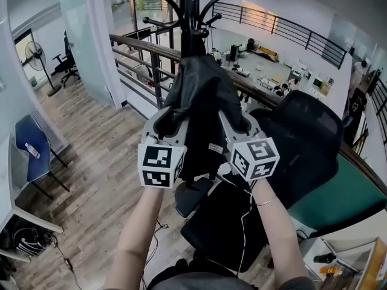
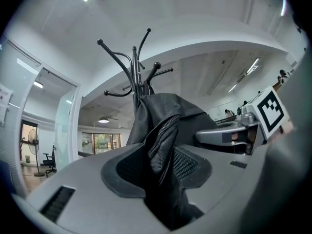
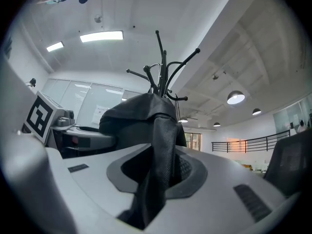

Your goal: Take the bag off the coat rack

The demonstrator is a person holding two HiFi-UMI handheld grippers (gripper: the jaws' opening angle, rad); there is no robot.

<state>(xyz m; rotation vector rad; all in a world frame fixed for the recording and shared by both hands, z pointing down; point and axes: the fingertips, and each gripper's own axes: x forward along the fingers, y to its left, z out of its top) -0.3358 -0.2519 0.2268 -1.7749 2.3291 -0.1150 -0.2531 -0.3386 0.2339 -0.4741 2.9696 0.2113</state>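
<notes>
Our left gripper (image 1: 174, 121) and right gripper (image 1: 234, 123) each clamped the black fabric bag (image 1: 199, 92), which hung on the black metal coat rack (image 1: 189, 8). We judged the grasp done; the next move called for lifting it off the hook.

The black coat rack (image 1: 189, 5) rises at the top centre of my head view, and the black bag (image 1: 199, 95) hangs from it. The wooden plank floor (image 1: 103, 180) fills the left, carrying a blue chair (image 1: 33, 147) at the left edge, a standing fan (image 1: 37, 56) at upper left and a black office chair (image 1: 296, 138) at right.
</notes>
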